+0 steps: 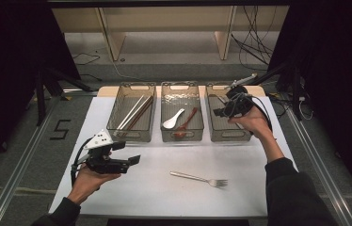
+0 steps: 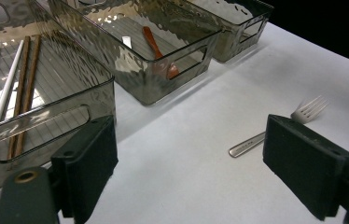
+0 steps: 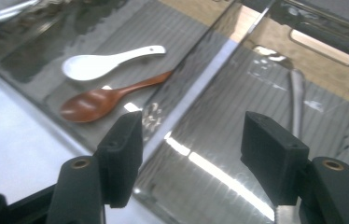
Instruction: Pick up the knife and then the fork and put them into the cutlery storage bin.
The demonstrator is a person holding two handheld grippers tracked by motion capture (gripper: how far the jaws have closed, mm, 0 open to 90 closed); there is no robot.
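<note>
We hold our left gripper [image 1: 134, 159], jaws wide open, nearest the fork [image 1: 199, 178], which lies crosswise off to its right, while our right gripper [image 1: 217, 112] hangs open-jawed over the far right bin [image 1: 212, 133].

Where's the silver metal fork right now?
In the high view the silver metal fork lies loose on the white table, in front of the middle smoky plastic bin, tines pointing right, between the two hand-held grippers and touching neither.

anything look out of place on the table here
One thing: a metal fork lies loose on the white table, in front of the three bins, while the other utensils are sorted inside them: chopsticks in the left bin, two spoons in the middle one. Nothing looks spilled or broken.
</note>
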